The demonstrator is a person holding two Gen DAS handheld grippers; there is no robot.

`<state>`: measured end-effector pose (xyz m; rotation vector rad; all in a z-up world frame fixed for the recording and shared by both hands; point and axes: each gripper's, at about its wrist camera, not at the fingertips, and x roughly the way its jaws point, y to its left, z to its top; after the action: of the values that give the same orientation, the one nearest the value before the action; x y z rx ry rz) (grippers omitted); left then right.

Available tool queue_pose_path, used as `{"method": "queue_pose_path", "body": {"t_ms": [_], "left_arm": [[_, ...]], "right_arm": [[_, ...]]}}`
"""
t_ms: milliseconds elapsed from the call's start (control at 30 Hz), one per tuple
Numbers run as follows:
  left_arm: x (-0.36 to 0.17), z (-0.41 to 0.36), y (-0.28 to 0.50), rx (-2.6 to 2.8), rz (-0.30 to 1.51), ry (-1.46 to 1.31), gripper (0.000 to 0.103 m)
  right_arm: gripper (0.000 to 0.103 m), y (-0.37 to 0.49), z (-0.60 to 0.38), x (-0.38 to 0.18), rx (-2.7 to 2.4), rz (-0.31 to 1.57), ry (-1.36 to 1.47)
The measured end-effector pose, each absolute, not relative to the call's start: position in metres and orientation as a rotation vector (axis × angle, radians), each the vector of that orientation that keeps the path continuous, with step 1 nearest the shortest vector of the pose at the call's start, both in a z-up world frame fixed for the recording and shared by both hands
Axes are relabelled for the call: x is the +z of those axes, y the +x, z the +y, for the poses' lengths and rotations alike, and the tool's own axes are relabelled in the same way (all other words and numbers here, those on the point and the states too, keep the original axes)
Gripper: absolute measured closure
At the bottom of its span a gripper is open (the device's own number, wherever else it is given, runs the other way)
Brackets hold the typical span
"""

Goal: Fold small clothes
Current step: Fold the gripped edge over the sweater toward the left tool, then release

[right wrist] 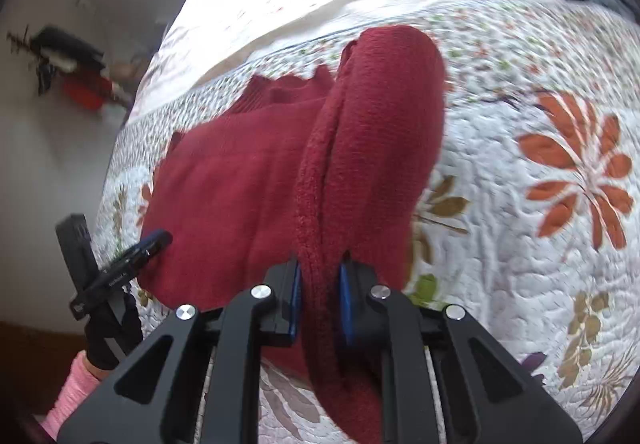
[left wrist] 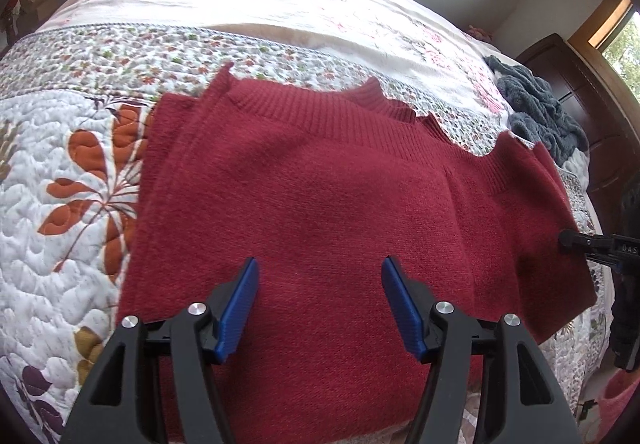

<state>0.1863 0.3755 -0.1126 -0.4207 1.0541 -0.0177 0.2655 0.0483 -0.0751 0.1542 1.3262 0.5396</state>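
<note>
The red sweater (left wrist: 320, 183) lies spread on the quilt (left wrist: 60, 147) of a bed, its ribbed hem toward the far side in the left wrist view.

Left gripper (left wrist: 320, 308): jaws released and set wide apart, nothing between them. It hangs over the near part of the sweater; the knit fills the gap under both blue pads (left wrist: 240, 308). Whether the pads touch the fabric cannot be told.

Right gripper (right wrist: 320, 300): jaws clenched on a thick fold of the sweater. The fold runs straight out from between the pads, lifted off the quilt, and arches forward in a raised hump. More of the knit hangs down below the jaws. The rest of the garment lies flat to the left of this fold in the right wrist view.

A dark grey blanket (left wrist: 540, 103) lies bunched on the quilt beyond the sweater's right end. A pink sleeve (right wrist: 68, 396) shows behind the left gripper.
</note>
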Motion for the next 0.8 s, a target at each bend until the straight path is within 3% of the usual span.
{"method": "queue_pose_path", "body": {"t_ms": [400,500,800], "left_arm": [[-0.106,0.392,0.182,-0.018,1.027,-0.506,0.039],[-0.103,0.393,0.182,-0.024,1.021,-0.517,0.039],[-0.096,0.385,0.183,-0.085,1.014,-0.597,0.039]], "right_arm": [[0.085,0.248,0.145,-0.111,0.558,1.38,-0.056],[0.071,0.252,0.144,-0.122,0.587,1.426,0.058],[0.071,0.267,0.103,-0.122,0.649,1.465,0.448]]}}
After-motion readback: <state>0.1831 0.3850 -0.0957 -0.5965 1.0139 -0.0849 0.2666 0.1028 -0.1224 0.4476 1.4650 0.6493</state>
